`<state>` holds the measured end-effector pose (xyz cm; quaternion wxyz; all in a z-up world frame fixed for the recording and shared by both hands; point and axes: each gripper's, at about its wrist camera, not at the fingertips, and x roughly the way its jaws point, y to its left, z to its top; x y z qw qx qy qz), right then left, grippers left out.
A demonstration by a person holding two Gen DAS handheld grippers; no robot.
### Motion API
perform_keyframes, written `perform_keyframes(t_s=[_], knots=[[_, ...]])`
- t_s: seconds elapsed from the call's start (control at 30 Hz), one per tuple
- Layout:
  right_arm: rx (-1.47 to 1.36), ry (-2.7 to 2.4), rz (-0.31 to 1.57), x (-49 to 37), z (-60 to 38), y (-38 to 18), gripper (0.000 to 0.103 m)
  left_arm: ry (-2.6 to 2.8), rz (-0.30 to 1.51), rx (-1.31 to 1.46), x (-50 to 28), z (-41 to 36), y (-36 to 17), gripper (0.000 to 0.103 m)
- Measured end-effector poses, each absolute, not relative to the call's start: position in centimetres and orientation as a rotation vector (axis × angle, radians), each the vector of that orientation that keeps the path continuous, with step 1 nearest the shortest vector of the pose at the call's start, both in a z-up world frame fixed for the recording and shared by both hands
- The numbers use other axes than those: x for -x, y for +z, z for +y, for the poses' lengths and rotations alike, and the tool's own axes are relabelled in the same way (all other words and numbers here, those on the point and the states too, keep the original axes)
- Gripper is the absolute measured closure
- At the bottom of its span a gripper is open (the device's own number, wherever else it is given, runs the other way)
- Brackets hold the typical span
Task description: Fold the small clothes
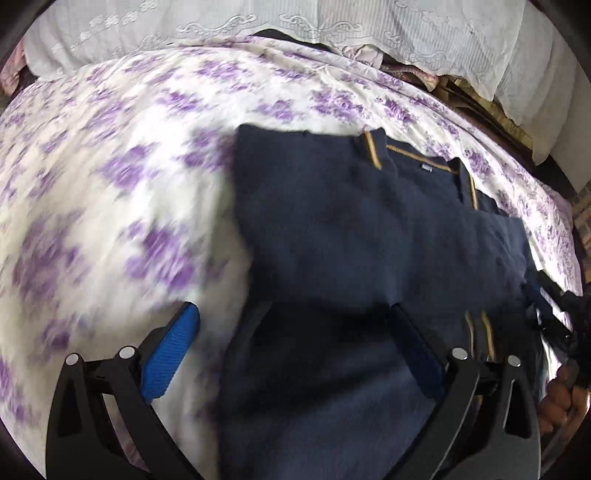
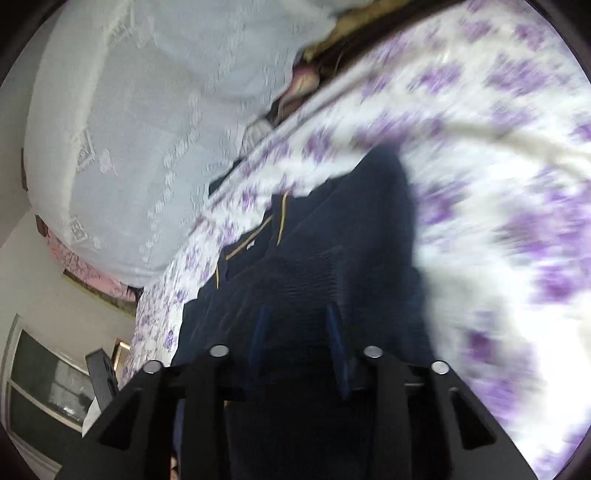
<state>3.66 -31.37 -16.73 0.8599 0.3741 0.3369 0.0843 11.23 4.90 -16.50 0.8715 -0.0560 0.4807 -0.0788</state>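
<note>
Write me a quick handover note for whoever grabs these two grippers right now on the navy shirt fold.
Left gripper: wide open, over the near left edge of the navy shirt, gripping nothing.
Right gripper: about half open, low over the shirt's near right part; fabric sits between its fingers, but a grip can't be confirmed.
The shirt lies on the purple-flowered bedsheet, collar at the far end, sides apparently folded in already.
Left to do: probably bring the near end up toward the collar, then flatten.

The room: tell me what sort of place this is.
Probably a bedroom: a floral bedsheet covers a bed, white lace-covered bedding is stacked at its far edge, and a navy shirt lies on it.
</note>
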Motion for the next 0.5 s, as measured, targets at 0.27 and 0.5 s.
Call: perform_keyframes(t_s=[0.27,0.5], knots=[[-0.790,0.143,0.708,2.6,-35.4,-17.0,0.044,-0.192,0.998,0.154,-6.5,7.8,-16.7,0.005],[-0.730,0.212,0.758,4.0,-34.4,-17.6,0.043,-0.293,1.000,0.107,-3.8,6.6,-17.2,0.005]])
